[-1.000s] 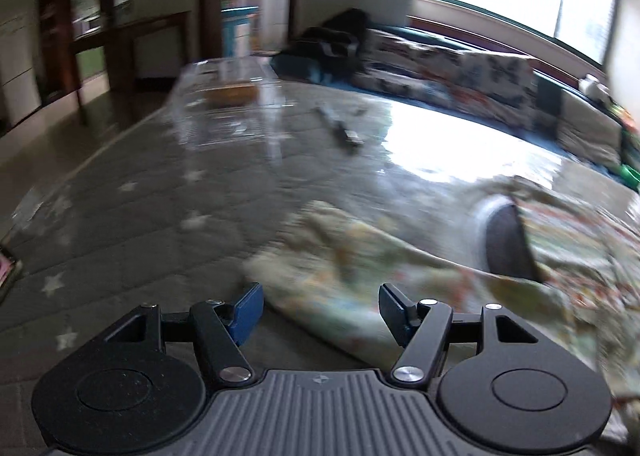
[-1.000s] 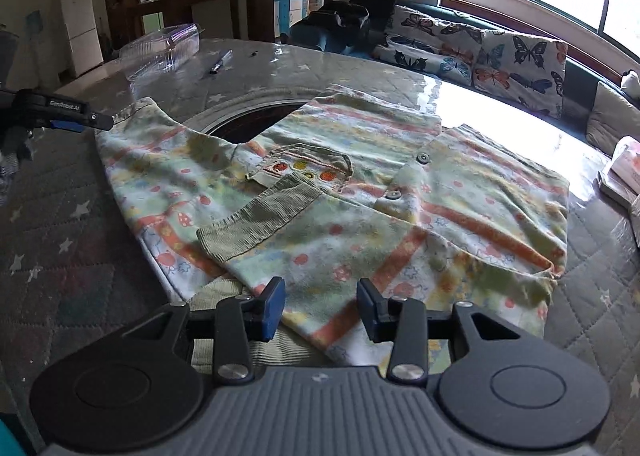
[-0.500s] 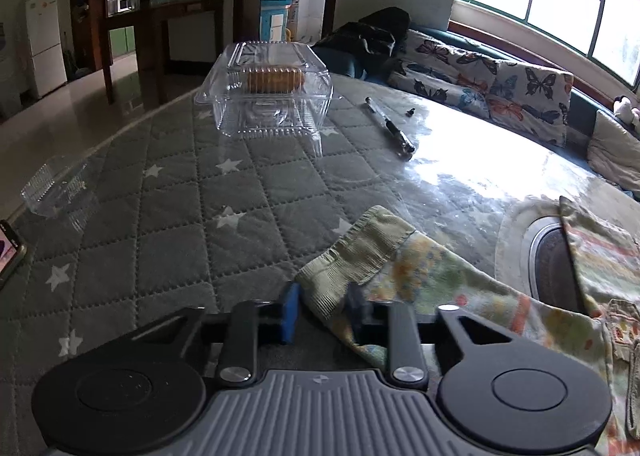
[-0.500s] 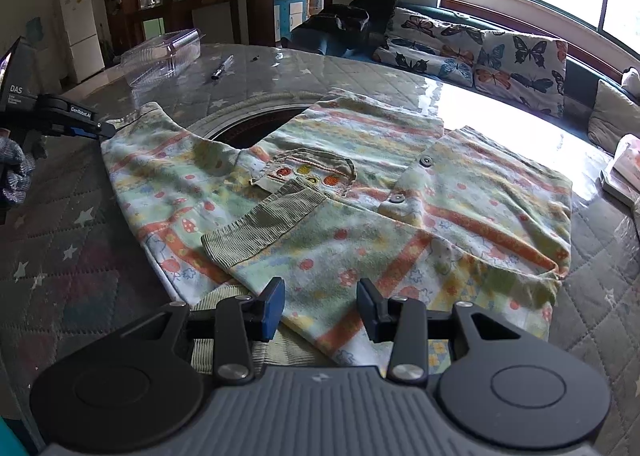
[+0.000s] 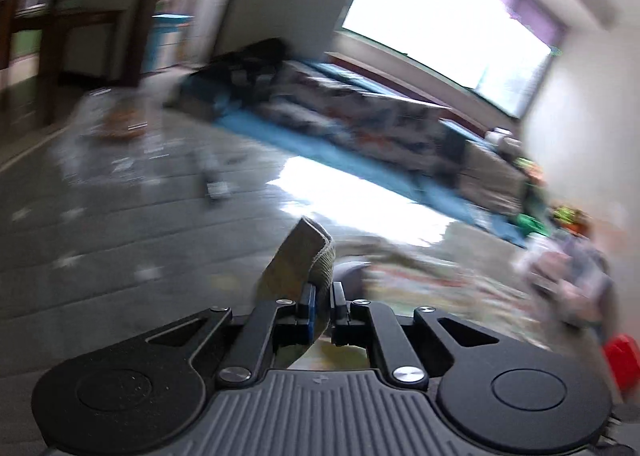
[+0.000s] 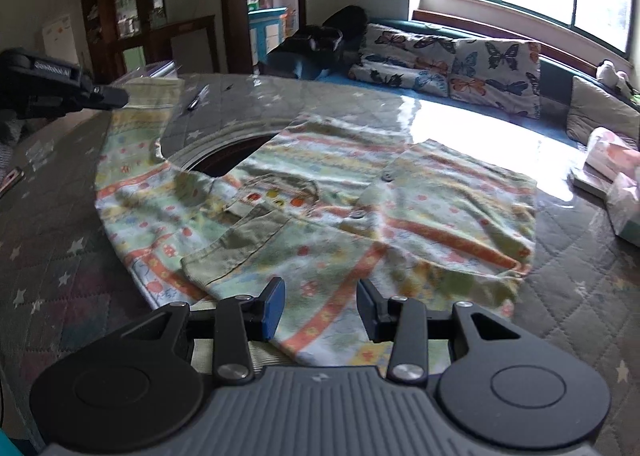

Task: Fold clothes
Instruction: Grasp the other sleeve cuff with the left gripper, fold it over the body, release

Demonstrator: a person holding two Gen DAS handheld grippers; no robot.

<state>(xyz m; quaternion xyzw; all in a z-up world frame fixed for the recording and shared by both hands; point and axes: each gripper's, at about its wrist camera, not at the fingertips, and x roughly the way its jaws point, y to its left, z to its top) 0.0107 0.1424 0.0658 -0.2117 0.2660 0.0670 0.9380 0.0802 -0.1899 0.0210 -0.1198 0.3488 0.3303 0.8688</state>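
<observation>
A pale green child's shirt with orange stripes and small prints lies spread on the quilted grey table. My left gripper is shut on the shirt's sleeve cuff and holds it lifted off the table; this view is blurred by motion. In the right wrist view the left gripper shows at the far left with the sleeve rising to it. My right gripper is open and empty, low over the shirt's near hem.
A pen lies on the table's far side. A clear plastic box stands far left. A dark round opening sits in the table under the shirt. Boxes stand at the right edge. A cushioned bench runs under the window.
My left gripper closed on the sleeve cuff and lifted it off the table, swinging up and right. The right gripper has barely moved.
</observation>
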